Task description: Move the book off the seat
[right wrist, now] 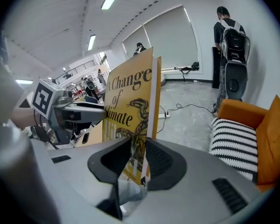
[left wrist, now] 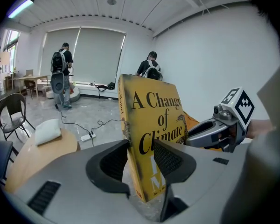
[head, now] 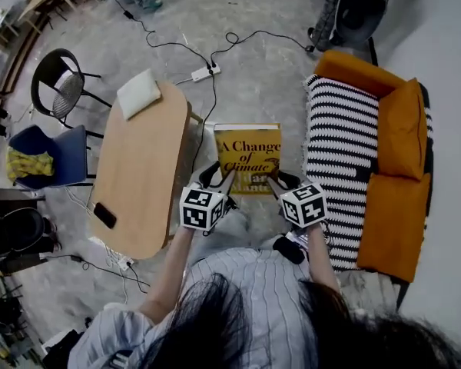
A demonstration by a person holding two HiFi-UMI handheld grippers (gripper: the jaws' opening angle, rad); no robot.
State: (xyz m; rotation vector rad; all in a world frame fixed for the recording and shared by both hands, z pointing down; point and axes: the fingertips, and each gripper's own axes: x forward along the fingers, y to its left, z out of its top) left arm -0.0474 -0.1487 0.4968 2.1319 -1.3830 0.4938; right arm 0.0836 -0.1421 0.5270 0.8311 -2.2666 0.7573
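My left gripper [head: 217, 177] and right gripper [head: 279, 181] both clamped on flat glossy yellow hardcover book [head: 247, 152], between rounded wooden table [head: 142, 167] and black-and-white striped knitted throw [head: 342, 160]

Head view steeply down from above the person [head: 253, 298], table [head: 138, 175] at frame left, sofa [head: 392, 221] at right, both gripper views low, close behind their own jaws, facing across the room, book [head: 248, 148] shared by all three views

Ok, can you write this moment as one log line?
yellow book: held over floor, off sofa | left gripper: shut on yellow book | right gripper: shut on yellow book
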